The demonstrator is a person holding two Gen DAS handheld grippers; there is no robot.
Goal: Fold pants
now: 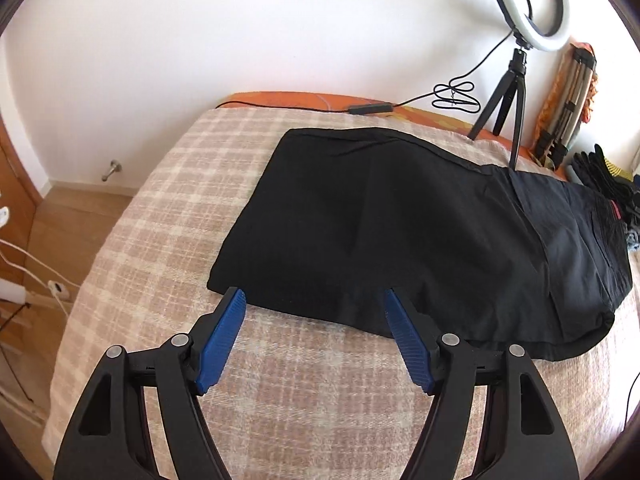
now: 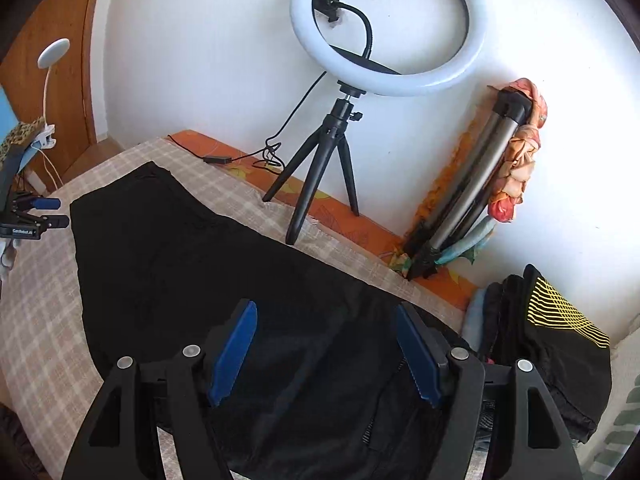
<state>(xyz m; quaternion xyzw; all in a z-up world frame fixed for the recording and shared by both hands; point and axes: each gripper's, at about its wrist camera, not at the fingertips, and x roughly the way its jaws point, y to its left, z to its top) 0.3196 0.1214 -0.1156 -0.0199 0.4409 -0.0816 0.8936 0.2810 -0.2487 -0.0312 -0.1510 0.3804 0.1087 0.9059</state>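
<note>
Both grippers hang spread and empty over black pants on a bed.

Blue-padded, the left gripper (image 1: 314, 296) hovers with jaws wide apart at the near hem edge of the pants (image 1: 400, 232), while the right gripper (image 2: 326, 312) is likewise parted above the waist part. Folded lengthwise, the pants lie flat on the checked blanket (image 1: 168, 240), long axis running from hems at left to waistband at right. At far right sits a pile of dark clothes (image 2: 552, 344); a ring light (image 2: 380, 28) stands on its tripod at the far edge.
</note>
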